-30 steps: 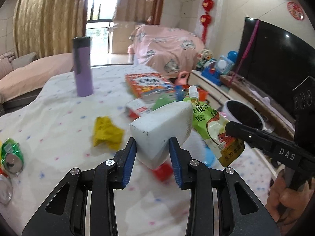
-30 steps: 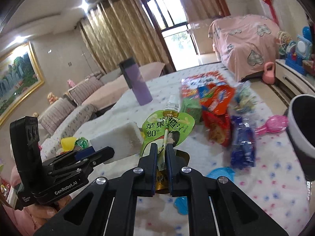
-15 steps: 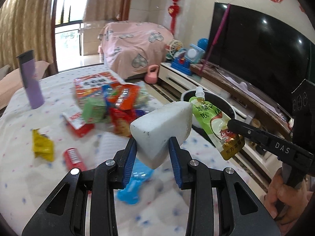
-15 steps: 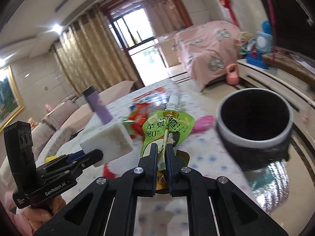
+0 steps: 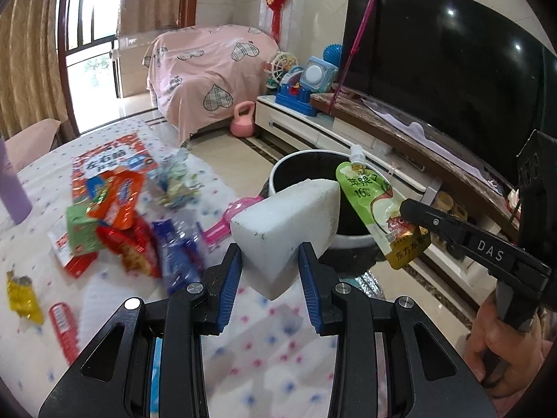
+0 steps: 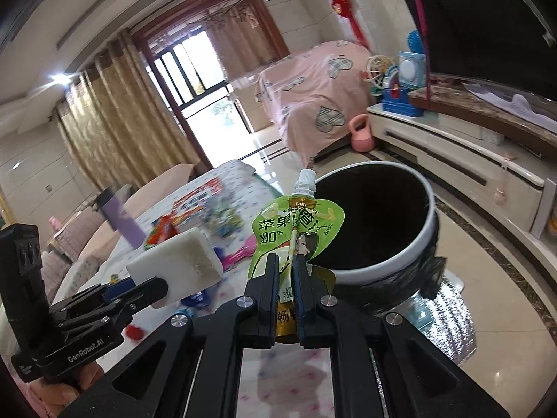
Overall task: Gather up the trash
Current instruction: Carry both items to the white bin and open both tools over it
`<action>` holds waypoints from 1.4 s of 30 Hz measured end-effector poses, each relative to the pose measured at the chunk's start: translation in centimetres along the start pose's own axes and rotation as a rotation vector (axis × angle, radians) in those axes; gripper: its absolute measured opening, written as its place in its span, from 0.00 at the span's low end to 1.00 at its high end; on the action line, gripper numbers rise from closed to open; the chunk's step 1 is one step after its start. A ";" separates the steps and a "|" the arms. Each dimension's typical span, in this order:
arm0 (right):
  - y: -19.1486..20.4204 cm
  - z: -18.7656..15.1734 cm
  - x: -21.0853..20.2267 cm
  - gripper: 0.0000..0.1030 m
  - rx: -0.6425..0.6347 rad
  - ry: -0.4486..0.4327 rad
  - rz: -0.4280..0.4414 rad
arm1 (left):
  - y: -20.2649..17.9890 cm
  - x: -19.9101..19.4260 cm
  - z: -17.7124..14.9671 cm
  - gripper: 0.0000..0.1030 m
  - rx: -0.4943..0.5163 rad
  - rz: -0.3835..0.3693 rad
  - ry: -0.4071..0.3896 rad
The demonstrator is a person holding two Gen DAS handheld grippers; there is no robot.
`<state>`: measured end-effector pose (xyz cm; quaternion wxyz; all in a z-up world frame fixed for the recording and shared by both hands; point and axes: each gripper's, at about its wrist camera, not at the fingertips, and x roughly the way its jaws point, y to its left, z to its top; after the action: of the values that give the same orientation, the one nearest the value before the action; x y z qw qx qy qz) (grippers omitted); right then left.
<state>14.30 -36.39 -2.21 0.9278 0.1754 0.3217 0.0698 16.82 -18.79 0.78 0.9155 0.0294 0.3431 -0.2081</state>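
Left wrist view: left gripper [image 5: 269, 280] clamped on white foam block [image 5: 289, 230], near bin [image 5: 278, 174]; likely light, crumbly, gripped at narrow lower corner. Right wrist view: right gripper [image 6: 286, 271] pinching green juice pouch [image 6: 299, 226] low down, before the bin's mouth; limp, slick film.

Matt, grainy white foam block [image 5: 285, 223]; glossy green foil juice pouch [image 6: 296, 230] with plastic cap; bin [image 6: 383, 216] with smooth white rim, black liner; polished tile floor [image 6: 487, 306].
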 end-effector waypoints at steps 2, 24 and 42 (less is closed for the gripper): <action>-0.9 0.5 0.4 0.07 0.003 -0.002 -0.013 | -0.5 1.1 0.8 0.32 0.000 -0.004 0.011; -6.3 4.0 5.1 0.07 0.013 0.067 -0.116 | -4.6 10.2 5.1 0.34 0.043 -0.028 0.113; -6.6 2.9 3.4 0.79 0.100 0.026 -0.060 | -2.0 5.6 2.3 0.75 -0.030 -0.031 0.083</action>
<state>18.93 -42.52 -4.49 0.9153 0.2108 0.3421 0.0283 21.22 -23.10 -0.86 0.8974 0.0191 0.3845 -0.2156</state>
